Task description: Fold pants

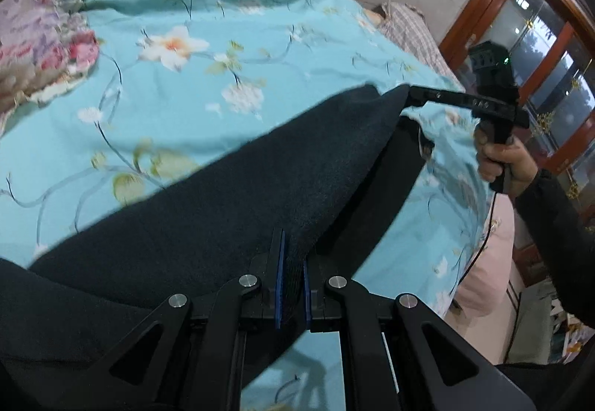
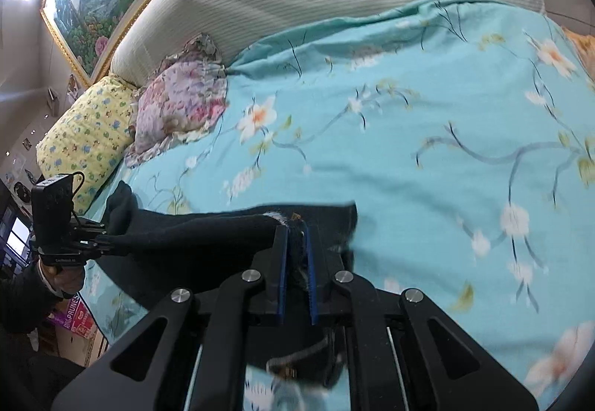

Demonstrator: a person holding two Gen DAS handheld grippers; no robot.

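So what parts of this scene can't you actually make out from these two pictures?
- Most of the pants: the left wrist view's lower edge and the left gripper cut them off, so their full shape is unknown.
- The pinched hem in the right gripper: the blue pads cover it in the right wrist view.
- The bedsheet print: motion blur smears it.
- The box lettering at the lower left, right wrist view: too small.
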